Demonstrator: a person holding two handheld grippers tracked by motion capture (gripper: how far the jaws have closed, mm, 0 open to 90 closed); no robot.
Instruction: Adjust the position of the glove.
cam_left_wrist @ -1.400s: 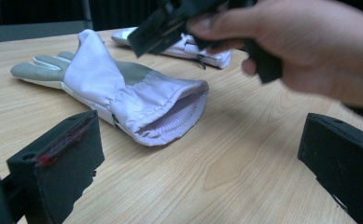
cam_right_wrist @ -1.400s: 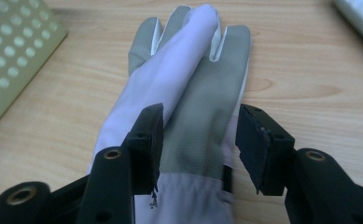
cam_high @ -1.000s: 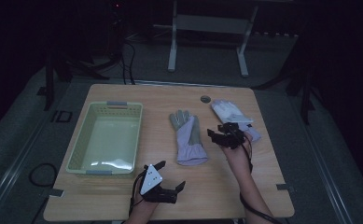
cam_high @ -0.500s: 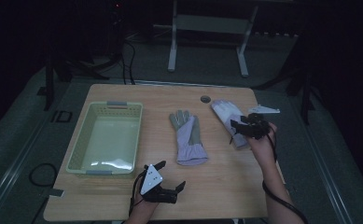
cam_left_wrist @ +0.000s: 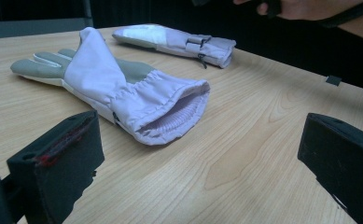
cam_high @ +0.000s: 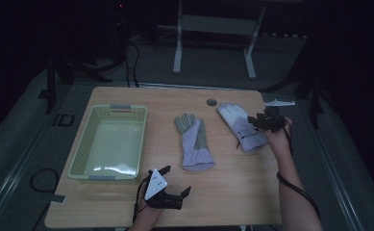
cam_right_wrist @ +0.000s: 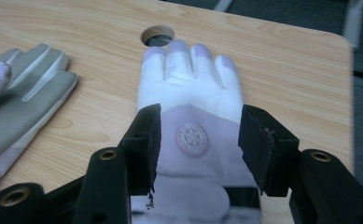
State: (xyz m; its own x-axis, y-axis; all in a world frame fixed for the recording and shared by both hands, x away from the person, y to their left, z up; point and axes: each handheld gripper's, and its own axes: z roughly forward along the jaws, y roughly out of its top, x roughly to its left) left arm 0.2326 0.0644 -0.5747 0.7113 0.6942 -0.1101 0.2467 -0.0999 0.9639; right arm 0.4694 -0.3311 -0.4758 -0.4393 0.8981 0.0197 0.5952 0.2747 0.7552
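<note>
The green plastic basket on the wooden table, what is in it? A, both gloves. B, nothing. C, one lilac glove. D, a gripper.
B: the green plastic basket holds nothing, and both lilac gloves lie on the wooden table to its right.

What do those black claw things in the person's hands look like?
Each hand holds a black two-jaw tool. The left tool carries a pale grey three-cornered plate on top, and one of its blocky black pads has red smudges. The right tool has square black pads, round brass-coloured holes in its arms, and a thin black cable trailing along the bare, sleeveless forearm.
</note>
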